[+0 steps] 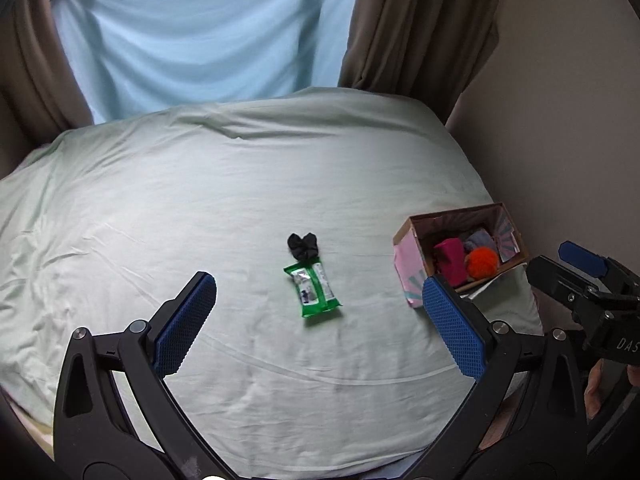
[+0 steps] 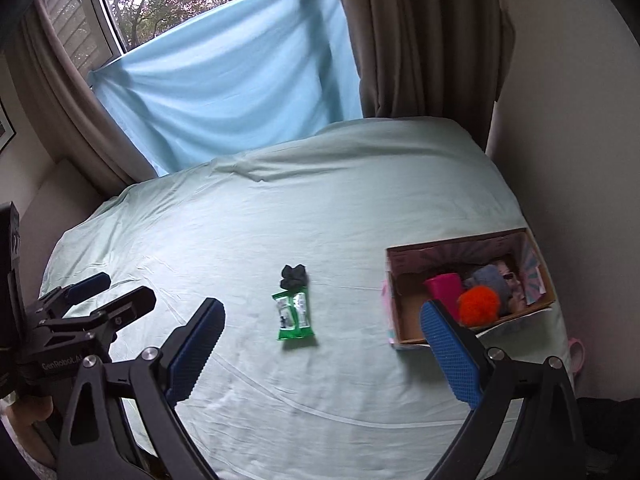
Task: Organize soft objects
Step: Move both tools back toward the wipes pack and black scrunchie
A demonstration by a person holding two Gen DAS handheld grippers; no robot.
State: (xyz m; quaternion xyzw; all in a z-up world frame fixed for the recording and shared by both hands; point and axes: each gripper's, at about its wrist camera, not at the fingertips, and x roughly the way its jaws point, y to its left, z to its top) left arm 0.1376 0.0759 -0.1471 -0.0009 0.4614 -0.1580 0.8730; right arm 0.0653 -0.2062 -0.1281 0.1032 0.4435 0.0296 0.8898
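Note:
On the pale green bed sheet (image 1: pixel 180 208) a green pack of wipes (image 1: pixel 314 290) lies in the middle, with a black scrunchie (image 1: pixel 303 245) touching its far end. An open cardboard box (image 1: pixel 405 268) stands at the right edge of the bed. It holds an orange pompom (image 1: pixel 483 263), a pink item (image 1: pixel 450 262) and grey-blue cloth (image 1: pixel 478 239). My left gripper (image 1: pixel 320 322) hangs open and empty, nearer than the pack. The right wrist view shows the pack (image 2: pixel 293 312), the scrunchie (image 2: pixel 294 275), the box (image 2: pixel 456 245) and the pompom (image 2: pixel 479 305). My right gripper (image 2: pixel 324 354) is open and empty.
A wall runs along the right side, close behind the box. Brown curtains (image 2: pixel 420 40) and a light blue sheet (image 2: pixel 240 80) hang over the window beyond the bed. A pink object (image 2: pixel 576 354) sticks out at the bed's right edge. A hand (image 1: pixel 596 392) holds the right gripper.

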